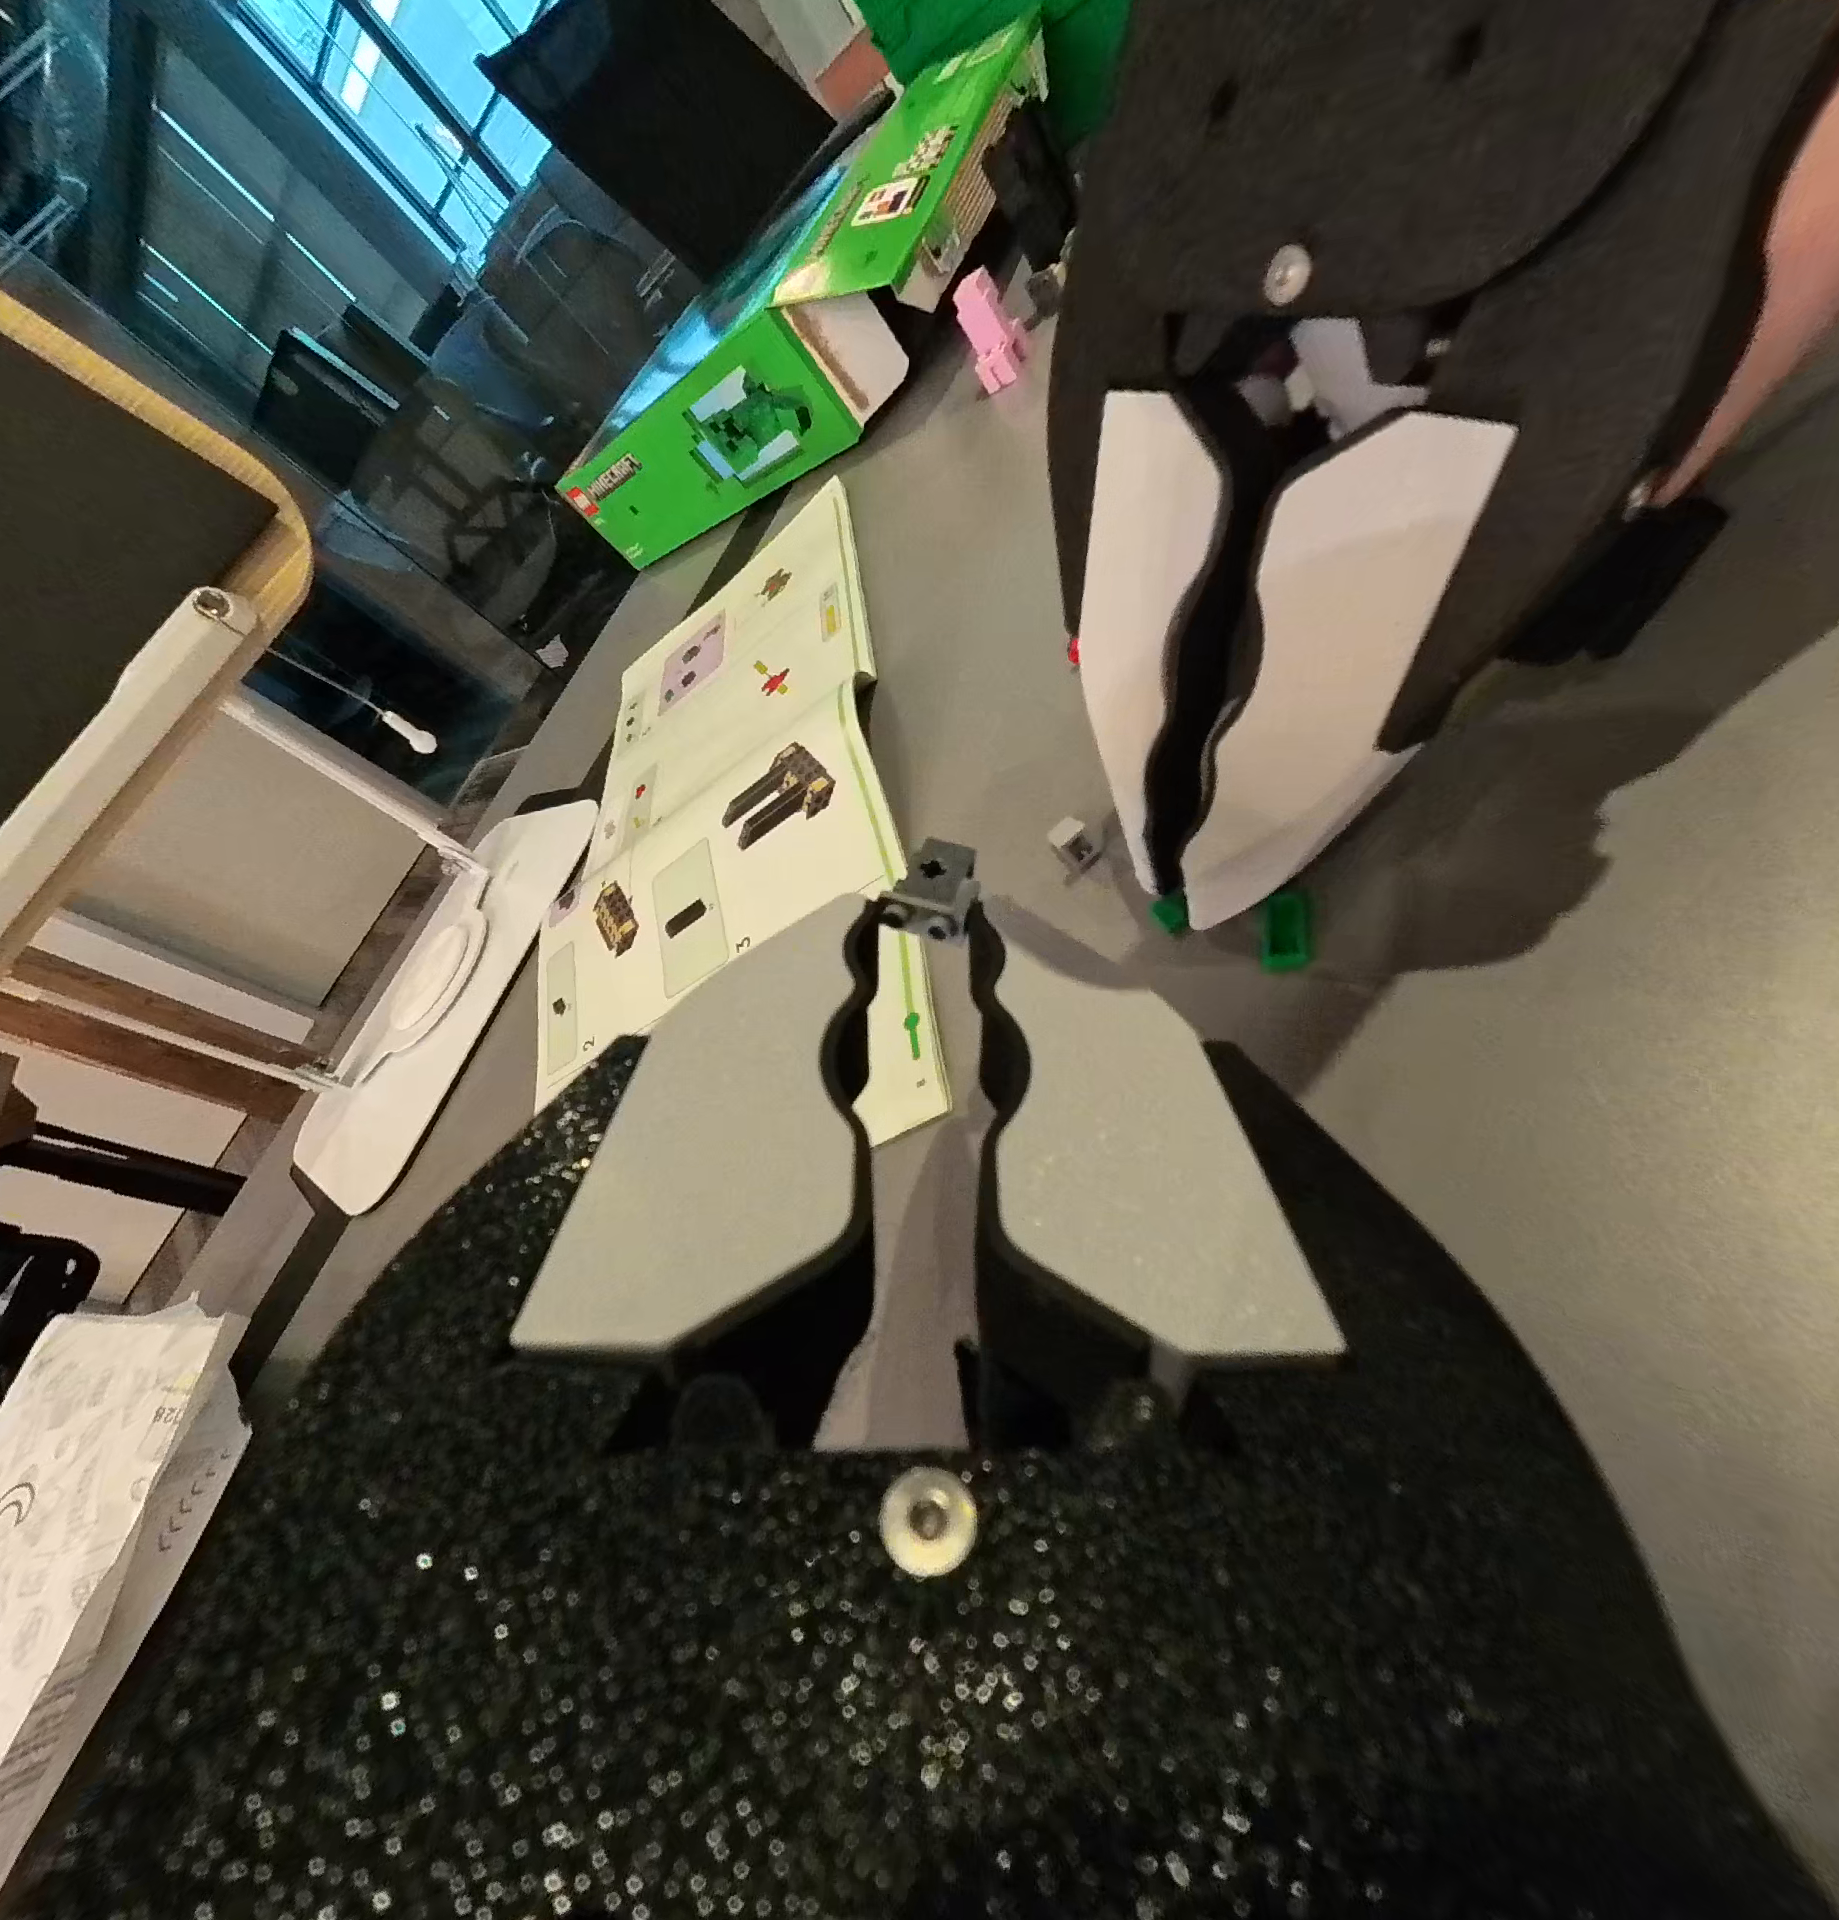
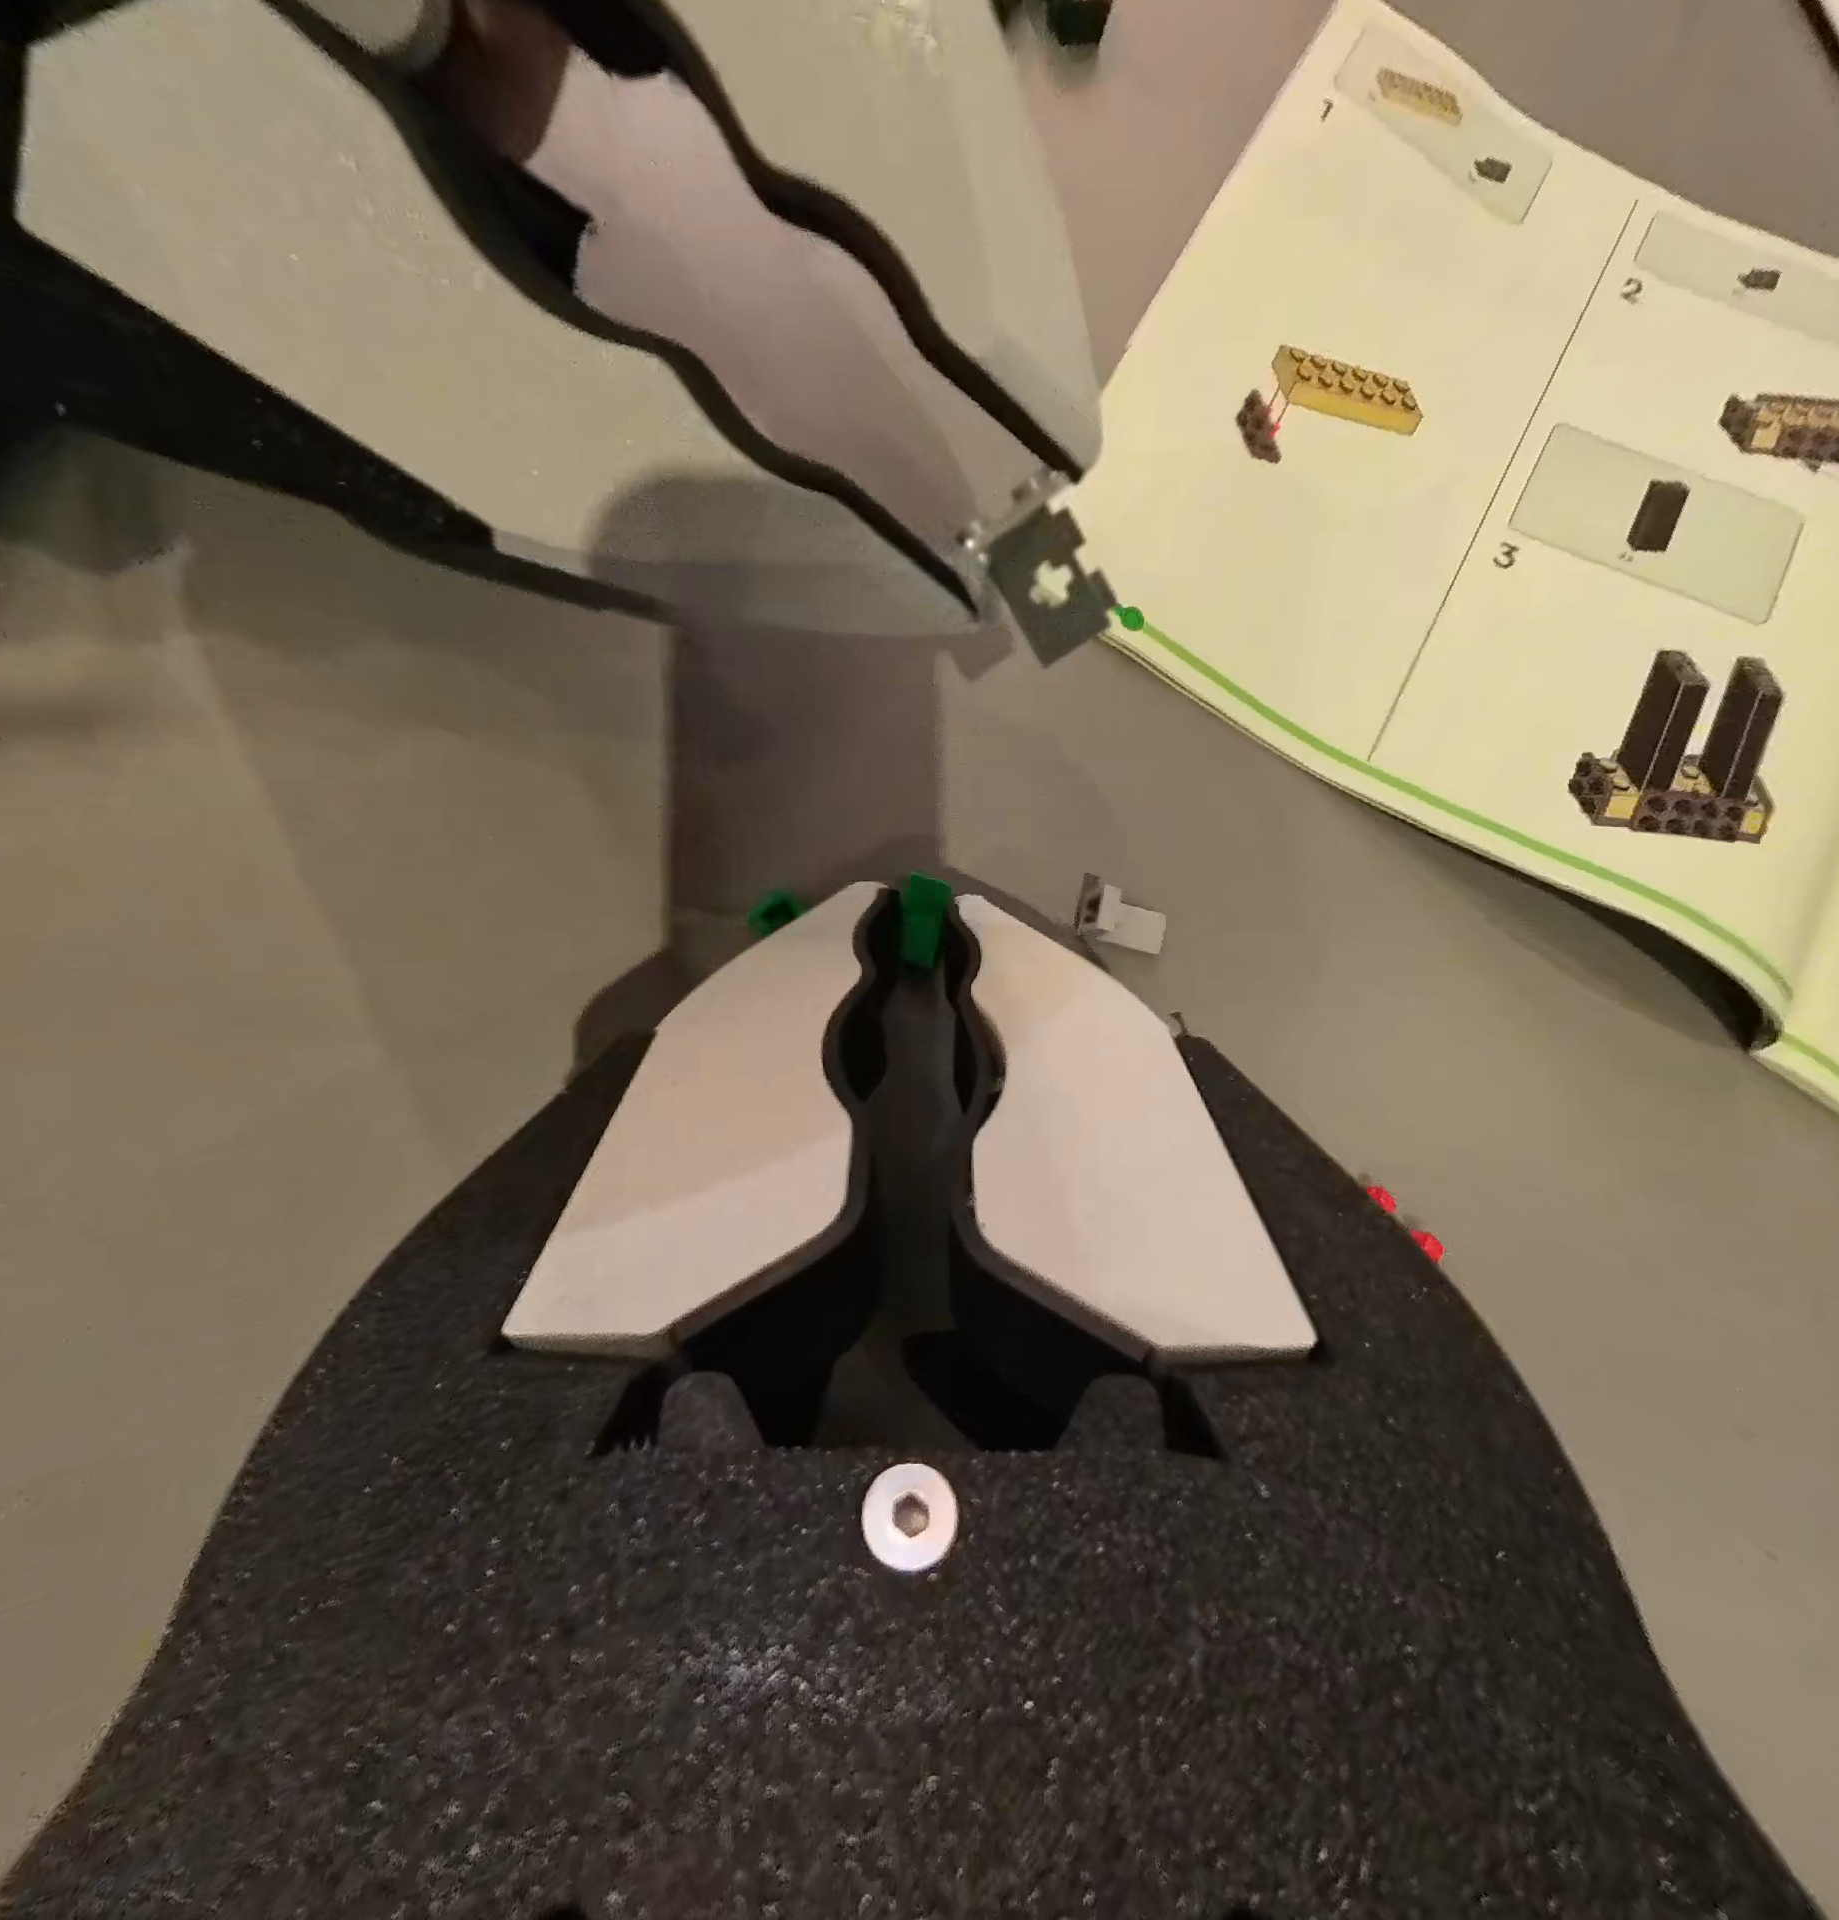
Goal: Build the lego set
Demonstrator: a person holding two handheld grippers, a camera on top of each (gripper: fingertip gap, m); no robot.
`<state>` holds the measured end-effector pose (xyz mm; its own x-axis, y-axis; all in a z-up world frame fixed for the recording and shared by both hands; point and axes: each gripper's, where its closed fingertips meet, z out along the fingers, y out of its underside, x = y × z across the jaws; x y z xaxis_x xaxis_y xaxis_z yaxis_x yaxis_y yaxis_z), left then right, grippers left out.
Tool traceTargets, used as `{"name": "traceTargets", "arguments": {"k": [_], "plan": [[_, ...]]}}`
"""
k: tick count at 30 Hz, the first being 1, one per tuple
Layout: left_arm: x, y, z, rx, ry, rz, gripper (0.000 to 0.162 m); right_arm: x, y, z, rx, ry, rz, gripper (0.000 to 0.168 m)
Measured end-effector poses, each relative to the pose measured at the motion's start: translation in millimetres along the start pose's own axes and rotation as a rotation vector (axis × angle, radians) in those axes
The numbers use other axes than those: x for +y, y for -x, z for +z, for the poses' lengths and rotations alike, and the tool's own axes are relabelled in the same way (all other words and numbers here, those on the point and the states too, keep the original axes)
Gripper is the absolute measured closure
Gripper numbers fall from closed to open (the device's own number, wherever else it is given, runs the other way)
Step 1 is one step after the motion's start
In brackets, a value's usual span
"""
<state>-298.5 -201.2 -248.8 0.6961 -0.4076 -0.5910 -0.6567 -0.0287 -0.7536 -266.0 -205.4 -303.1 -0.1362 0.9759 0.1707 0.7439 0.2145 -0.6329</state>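
My left gripper (image 1: 930, 920) is shut on a small grey Lego piece (image 1: 936, 894) with a cross hole, held above the grey table near the booklet's corner. It also shows in the right wrist view (image 2: 1008, 540), with the grey piece (image 2: 1055, 592) at its tips. My right gripper (image 2: 920, 925) is shut on a small green brick (image 2: 920, 920) down at the table. In the left wrist view the right gripper (image 1: 1180, 904) points down, with green showing at its tip. A second green brick (image 1: 1289, 930) lies beside it, also seen in the right wrist view (image 2: 775, 909).
An open instruction booklet (image 1: 749, 790) (image 2: 1517, 468) lies on the table. A small white piece (image 1: 1076, 842) (image 2: 1123, 920) sits near the right gripper. Red bits (image 2: 1403, 1221), a green Lego box (image 1: 728, 416), pink pieces (image 1: 988, 332), a white tray (image 1: 427, 997) and a paper bag (image 1: 63, 1507) surround. Spacing between my two grippers at the tips: around 6 cm.
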Motion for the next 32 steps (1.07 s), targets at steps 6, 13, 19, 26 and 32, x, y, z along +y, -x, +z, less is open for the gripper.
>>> {"name": "traceTargets", "arguments": {"k": [6,13,19,26,32], "plan": [[-1.7,0.3,-0.5,-0.008,-0.008,0.009,0.146,3.0,-11.6,-5.0,0.043,-0.030,-0.045,0.161],[-16.3,-8.7,-0.1,0.008,-0.062,0.046,0.146,10.0,-35.5,-35.7,-0.017,-0.193,0.011,0.161],[-55.8,-38.0,16.2,0.089,-0.219,0.072,0.146,17.7,-57.4,-68.4,-0.216,-0.387,0.160,0.161],[-71.7,-73.9,46.2,0.252,-0.251,0.193,0.146,18.5,-62.4,-96.2,-0.489,-0.483,0.227,0.161],[-83.6,-80.0,56.1,0.303,-0.325,0.243,0.146,13.9,-45.6,-111.8,-0.722,-0.433,0.207,0.161]]}}
